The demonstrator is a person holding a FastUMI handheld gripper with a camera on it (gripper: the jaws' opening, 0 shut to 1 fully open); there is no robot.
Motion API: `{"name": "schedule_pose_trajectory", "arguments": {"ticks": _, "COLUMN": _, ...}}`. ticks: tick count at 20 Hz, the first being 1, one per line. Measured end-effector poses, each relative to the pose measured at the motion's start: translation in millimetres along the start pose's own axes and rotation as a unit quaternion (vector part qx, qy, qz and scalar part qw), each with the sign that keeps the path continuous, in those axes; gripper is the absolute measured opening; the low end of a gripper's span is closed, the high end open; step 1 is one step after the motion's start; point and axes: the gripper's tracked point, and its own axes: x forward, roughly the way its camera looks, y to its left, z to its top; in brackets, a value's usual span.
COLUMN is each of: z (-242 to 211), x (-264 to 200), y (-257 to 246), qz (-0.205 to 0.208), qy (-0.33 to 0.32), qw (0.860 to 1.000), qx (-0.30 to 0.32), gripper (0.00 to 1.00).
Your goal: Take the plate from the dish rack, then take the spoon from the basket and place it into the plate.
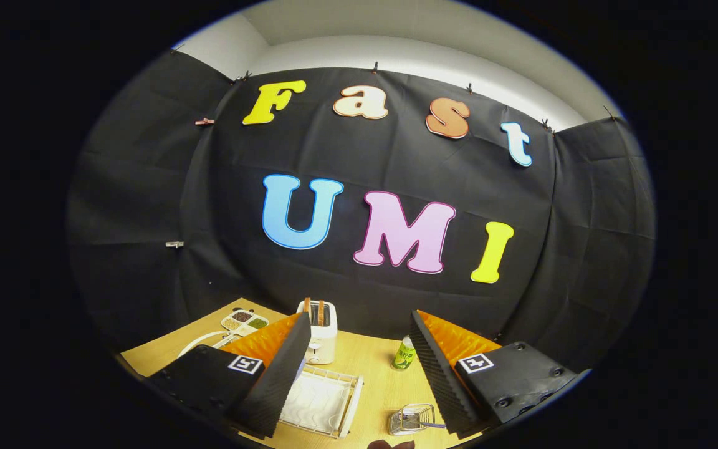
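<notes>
My gripper (359, 368) stands open high above the wooden table, nothing between its fingers. Below and between the fingers, nearer the left one, sits the white dish rack (349, 399) with a white plate (315, 402) lying in it. A small wire basket (410, 419) rests on the table by the right finger, with the spoon's handle (432, 425) sticking out of it toward that finger.
Beyond the rack stands a white toaster (320, 333) with two slices in it. A green can (404, 354) stands beside the right finger. A divided dish of grains (244, 321) sits beyond the left finger. Black cloth walls close the booth.
</notes>
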Motion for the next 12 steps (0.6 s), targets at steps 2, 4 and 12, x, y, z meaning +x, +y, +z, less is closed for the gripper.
{"name": "schedule_pose_trajectory", "arguments": {"ticks": 2, "z": -2, "x": 4, "y": 2, "qz": 0.000, "qy": 0.002, "qw": 1.000, "qx": -0.001, "gripper": 0.98}}
{"name": "schedule_pose_trajectory", "arguments": {"ticks": 4, "z": -10, "x": 10, "y": 9, "qz": 0.007, "qy": 0.016, "qw": 1.000, "qx": 0.002, "gripper": 0.97}}
{"name": "schedule_pose_trajectory", "arguments": {"ticks": 12, "z": -116, "x": 50, "y": 57, "qz": 0.032, "qy": 0.212, "qw": 0.975, "qx": 0.061, "gripper": 0.98}}
